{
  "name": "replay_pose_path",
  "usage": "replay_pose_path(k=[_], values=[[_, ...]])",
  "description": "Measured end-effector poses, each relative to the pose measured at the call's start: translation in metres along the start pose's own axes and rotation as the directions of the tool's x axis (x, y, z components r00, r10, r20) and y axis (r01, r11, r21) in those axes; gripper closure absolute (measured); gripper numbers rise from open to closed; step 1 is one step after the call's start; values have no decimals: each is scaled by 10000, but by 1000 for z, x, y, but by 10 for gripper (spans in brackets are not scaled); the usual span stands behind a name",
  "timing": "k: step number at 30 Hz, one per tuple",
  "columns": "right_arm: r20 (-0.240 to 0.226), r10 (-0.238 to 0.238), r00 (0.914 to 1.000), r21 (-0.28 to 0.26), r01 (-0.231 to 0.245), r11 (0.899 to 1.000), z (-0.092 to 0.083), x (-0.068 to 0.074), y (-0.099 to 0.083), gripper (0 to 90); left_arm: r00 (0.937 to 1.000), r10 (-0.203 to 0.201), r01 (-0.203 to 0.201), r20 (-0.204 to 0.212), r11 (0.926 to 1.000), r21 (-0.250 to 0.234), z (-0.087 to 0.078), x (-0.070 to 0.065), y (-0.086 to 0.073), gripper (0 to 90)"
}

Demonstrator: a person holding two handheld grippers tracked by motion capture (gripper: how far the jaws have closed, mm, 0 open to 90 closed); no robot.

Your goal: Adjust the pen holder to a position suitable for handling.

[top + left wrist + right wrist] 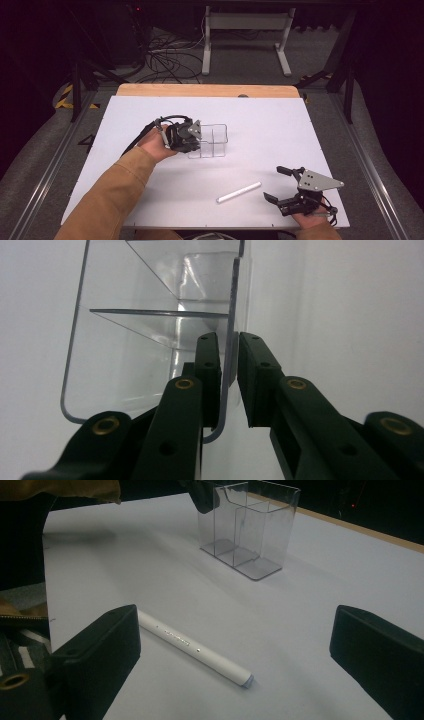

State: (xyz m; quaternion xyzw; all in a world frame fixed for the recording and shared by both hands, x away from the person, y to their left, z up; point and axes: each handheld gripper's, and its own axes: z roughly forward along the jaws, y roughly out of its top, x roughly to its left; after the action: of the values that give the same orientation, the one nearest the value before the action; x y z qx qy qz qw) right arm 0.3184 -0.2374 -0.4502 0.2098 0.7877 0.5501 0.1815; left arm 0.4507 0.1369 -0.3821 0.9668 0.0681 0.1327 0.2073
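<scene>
My left gripper (229, 365) pinches the near wall of the clear organizer (212, 140), steadying it upright on the white table (280, 130). My right gripper (284, 183) hovers wide open beside the white pen (239, 192), which lies flat nearby, ready to be picked up and dropped in.

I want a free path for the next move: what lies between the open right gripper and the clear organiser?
In the high view, a white pen lies on the table between the right gripper and the clear organiser; otherwise bare white tabletop.
</scene>
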Motion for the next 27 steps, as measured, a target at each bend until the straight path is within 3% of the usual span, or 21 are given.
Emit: replay_pose_path(k=[4, 8, 11, 16, 22, 26, 27], values=[[-20, 4, 10000, 1, -4, 10000, 0, 0, 0, 62, 9996, 241, -239, 168, 9996, -162, -5, -4, 1, 842], [-63, 74, 10000, -4, -74, 10000, 0, 1, 0, 62, 9997, 196, -188, 172, 9987, -466, -13, -8, 2, 863], [-45, 19, 10000, 15, -19, 10000, 1, 0, 0, 62, 9985, 210, -170, 508, 9967, -791, -21, -11, 1, 864], [-72, 42, 10000, 8, -42, 10000, 1, 1, 0, 62, 9918, 723, -631, 1049, 9941, -881, -29, -24, 3, 864], [-103, -13, 9999, -5, 13, 10000, 1, 1, 0, 62, 9748, 1348, -1234, 1776, 9896, -740, -30, -37, 2, 864], [-101, 9, 9999, 10, -9, 10000, 1, 1, 0, 61, 9535, 1695, -1479, 2491, 9836, -1030, -27, -40, -2, 865], [-88, -25, 10000, 15, 25, 10000, 2, 1, 0, 61, 9517, 1723, -1504, 2542, 9832, -1036, -25, -40, -3, 865]])
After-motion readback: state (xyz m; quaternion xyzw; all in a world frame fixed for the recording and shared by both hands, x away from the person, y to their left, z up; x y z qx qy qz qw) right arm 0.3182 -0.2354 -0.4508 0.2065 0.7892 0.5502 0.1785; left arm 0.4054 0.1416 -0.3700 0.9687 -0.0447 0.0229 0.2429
